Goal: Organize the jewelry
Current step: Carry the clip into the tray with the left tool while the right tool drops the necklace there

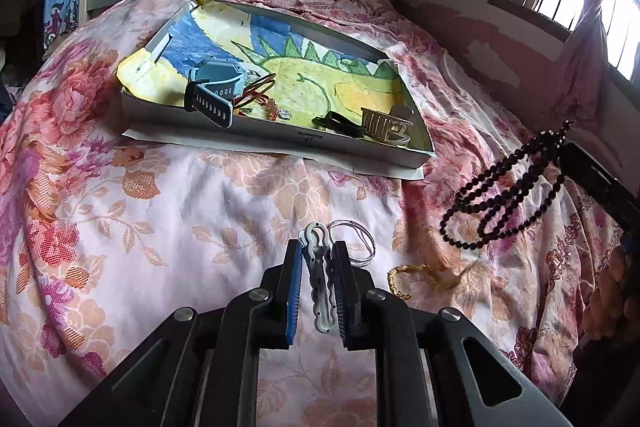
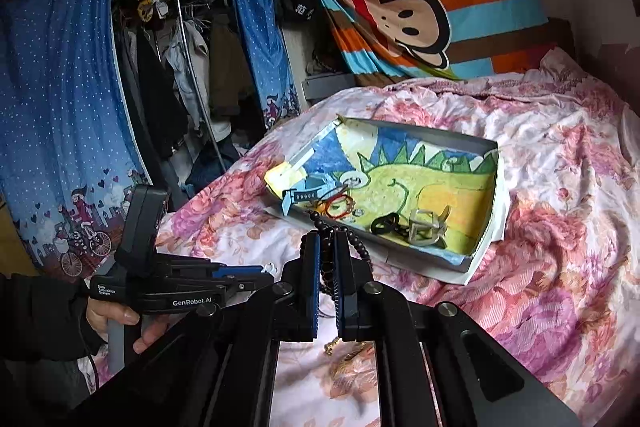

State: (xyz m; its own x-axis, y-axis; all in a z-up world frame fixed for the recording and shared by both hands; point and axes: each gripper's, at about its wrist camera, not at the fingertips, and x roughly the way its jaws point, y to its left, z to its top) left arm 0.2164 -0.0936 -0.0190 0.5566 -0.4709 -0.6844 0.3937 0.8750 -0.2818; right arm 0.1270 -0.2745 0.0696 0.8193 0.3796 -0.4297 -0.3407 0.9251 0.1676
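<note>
Ahead, a shallow box (image 1: pixel 416 159) on the flowered bedspread (image 1: pixel 120 219) holds a watch (image 1: pixel 212 95) and hair claw (image 1: pixel 386 127). Nearer lie a gold chain (image 1: pixel 400 277) and wire ring (image 1: pixel 360 239). Left gripper (image 1: pixel 318 251) pinches a white clip (image 1: pixel 320 287); right gripper (image 2: pixel 327 239) clamps black beads (image 1: pixel 504 195).

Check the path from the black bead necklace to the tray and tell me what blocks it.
Nothing visible blocks it. The bead necklace hangs from the right hand-held gripper above bare bedspread; the tray is open-topped.
</note>
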